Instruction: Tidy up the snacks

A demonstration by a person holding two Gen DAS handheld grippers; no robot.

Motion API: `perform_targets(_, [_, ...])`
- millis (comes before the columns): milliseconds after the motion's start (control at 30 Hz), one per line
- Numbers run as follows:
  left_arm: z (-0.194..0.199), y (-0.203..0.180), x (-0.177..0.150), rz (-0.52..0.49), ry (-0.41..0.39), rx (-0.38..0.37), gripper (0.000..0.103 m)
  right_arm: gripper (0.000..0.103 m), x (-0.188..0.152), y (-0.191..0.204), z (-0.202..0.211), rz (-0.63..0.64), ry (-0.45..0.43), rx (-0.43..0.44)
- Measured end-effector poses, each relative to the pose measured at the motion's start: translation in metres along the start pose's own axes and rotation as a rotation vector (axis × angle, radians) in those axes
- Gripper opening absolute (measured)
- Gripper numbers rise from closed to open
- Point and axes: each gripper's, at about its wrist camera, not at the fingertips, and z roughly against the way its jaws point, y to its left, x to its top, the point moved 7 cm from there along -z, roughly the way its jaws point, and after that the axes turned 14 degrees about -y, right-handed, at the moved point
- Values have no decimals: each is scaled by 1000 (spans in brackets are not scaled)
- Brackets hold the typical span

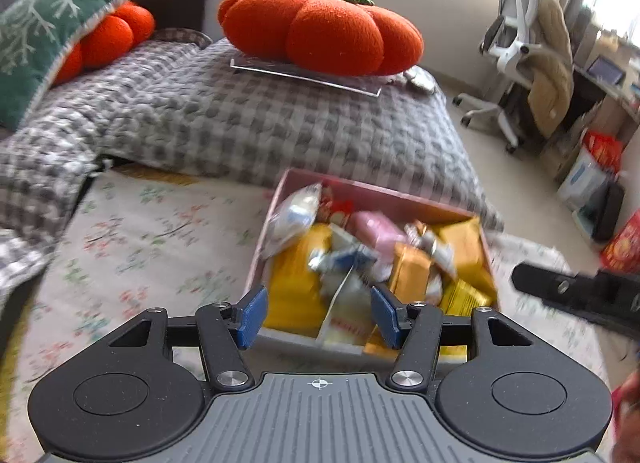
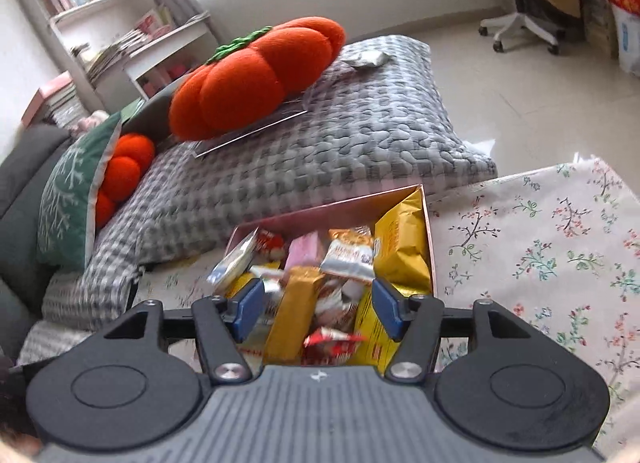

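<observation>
A pink box (image 1: 384, 190) full of snack packets stands on a floral cloth (image 1: 152, 231). It also shows in the right wrist view (image 2: 320, 205). Inside are yellow bags (image 1: 292, 283), a pink packet (image 1: 376, 229) and several small wrappers. My left gripper (image 1: 318, 313) is open and empty, over the box's near edge. My right gripper (image 2: 320, 313) is open and empty, above a gold bar packet (image 2: 294, 313) and a red wrapper (image 2: 332, 343). The right gripper's black body shows at the right of the left wrist view (image 1: 576, 295).
A grey checked quilt (image 1: 256, 119) lies behind the box, with a big orange pumpkin cushion (image 1: 320, 31) on a clear tray. A green pillow (image 1: 40, 35) is at the left. A white office chair (image 1: 516, 43) and bags stand on the floor at the right.
</observation>
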Motion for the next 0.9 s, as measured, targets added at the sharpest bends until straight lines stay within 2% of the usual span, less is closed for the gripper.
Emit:
perform_targets(133, [31, -1, -13, -58, -21, 9, 56, 57, -11, 11, 23, 27, -4, 18])
perform_targets(333, [64, 2, -38, -149, -31, 56, 59, 64, -42, 11, 58, 153, 26, -68])
perform_targets(533, [85, 6, -53, -157, -29, 75, 66, 69, -71, 4, 82, 132, 72, -83])
perform_targets(700, [89, 2, -55, -226, -61, 90, 76, 86, -74, 11, 86, 183, 53, -70])
perform_targets(800, [86, 4, -55, -239, -62, 103, 78, 89, -73, 10, 81, 224, 35, -105])
perform_targets(900, [84, 6, -56, -230, -58, 96, 84, 95, -75, 9, 76, 223, 41, -103])
